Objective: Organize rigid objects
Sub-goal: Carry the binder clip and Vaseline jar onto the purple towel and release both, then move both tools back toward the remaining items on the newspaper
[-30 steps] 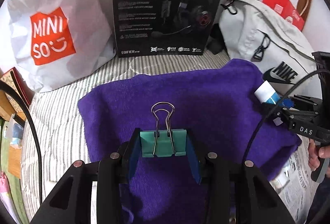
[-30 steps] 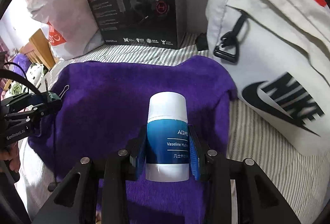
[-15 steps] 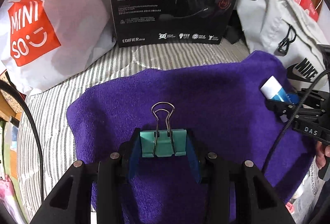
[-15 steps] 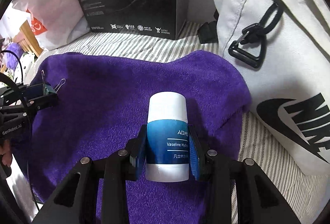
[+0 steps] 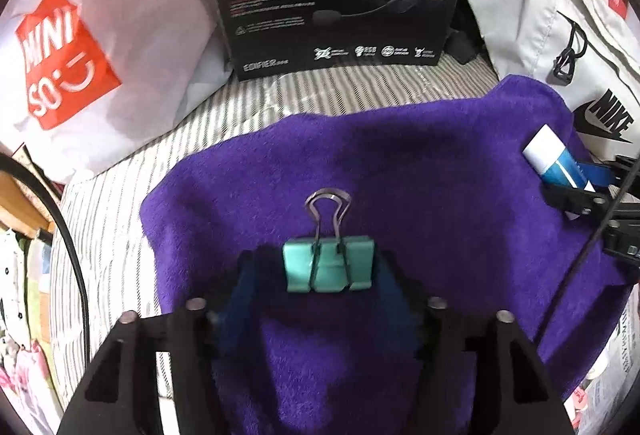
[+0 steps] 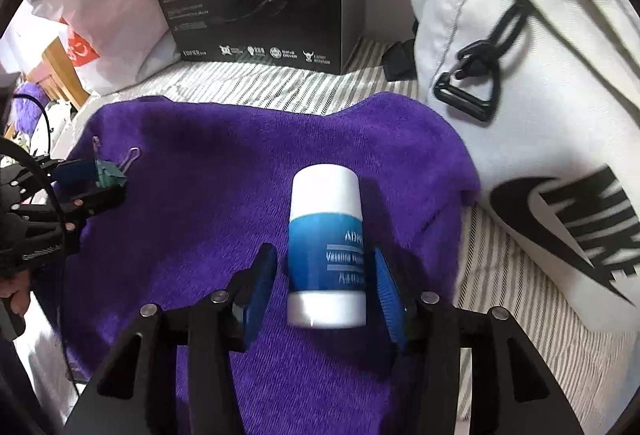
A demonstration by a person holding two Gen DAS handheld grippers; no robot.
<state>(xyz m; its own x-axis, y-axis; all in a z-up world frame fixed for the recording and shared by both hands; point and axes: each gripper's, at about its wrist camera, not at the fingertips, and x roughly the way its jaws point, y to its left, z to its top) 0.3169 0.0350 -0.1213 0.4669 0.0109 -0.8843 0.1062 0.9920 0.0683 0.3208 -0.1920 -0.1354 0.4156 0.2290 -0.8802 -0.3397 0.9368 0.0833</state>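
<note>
While both fingers (image 6: 262, 275) gape — clip (image 5: 329, 269), bottle (image 6: 326, 249) free.

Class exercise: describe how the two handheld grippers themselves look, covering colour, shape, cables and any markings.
Both the left gripper and the right gripper have angular black frames with silver bolts and blue finger pads. A black cable trails from each. White lettering marks the left gripper's side; no sleeves are visible.

1. Teal binder clip (image 5: 329, 269), wire handles pointing away, lies on the purple towel (image 5: 440, 195) near its left edge.
2. Blue-and-white Vaseline lotion bottle (image 6: 326, 251) lies lengthwise toward the towel's right edge.
</note>
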